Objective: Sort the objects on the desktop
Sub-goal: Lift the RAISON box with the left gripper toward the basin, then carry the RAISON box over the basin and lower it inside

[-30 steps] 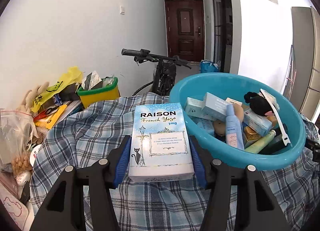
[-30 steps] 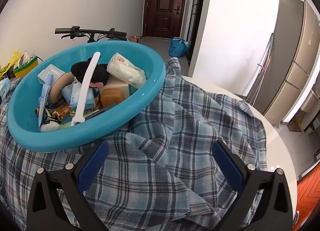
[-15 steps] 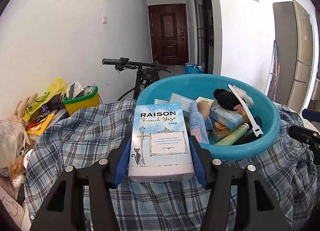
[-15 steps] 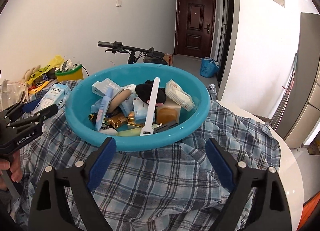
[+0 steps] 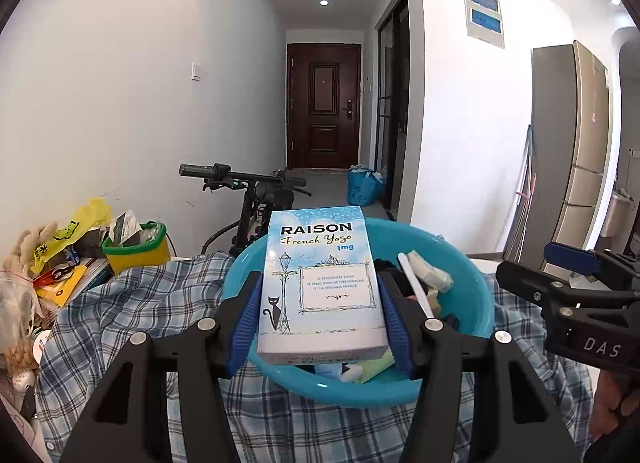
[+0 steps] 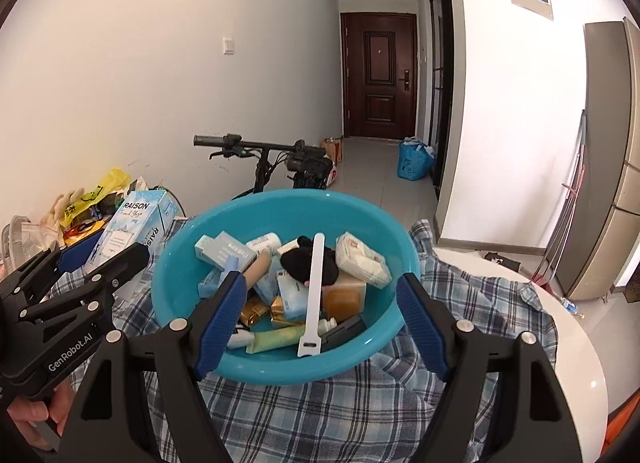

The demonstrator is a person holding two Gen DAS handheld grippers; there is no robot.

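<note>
Both grippers have risen: the left gripper (image 5: 322, 313) still clamps the RAISON box (image 5: 322, 283), now over the basin (image 6: 192, 263); the empty right gripper (image 6: 320, 323) has been narrowing.

Basin (image 6: 180, 303) on checked cloth (image 6: 360, 415) — bicycle (image 6: 280, 159) behind it.

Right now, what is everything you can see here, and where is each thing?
box: one, pale blue, held in the left gripper beside the basin.
basin: one, turquoise, on the cloth, full of small toiletries.
brush: one, white, lying atop the basin's contents.
cloth: one, blue plaid, over the table.
table: one, white, round.
tub: one, yellow and green, far left.
bicycle: one, black, behind the basin.
door: one, dark brown, hall's end.
left gripper: black, blue pads, gripping the box.
right gripper: black, blue pads, empty; its jaws have just been closing.
</note>
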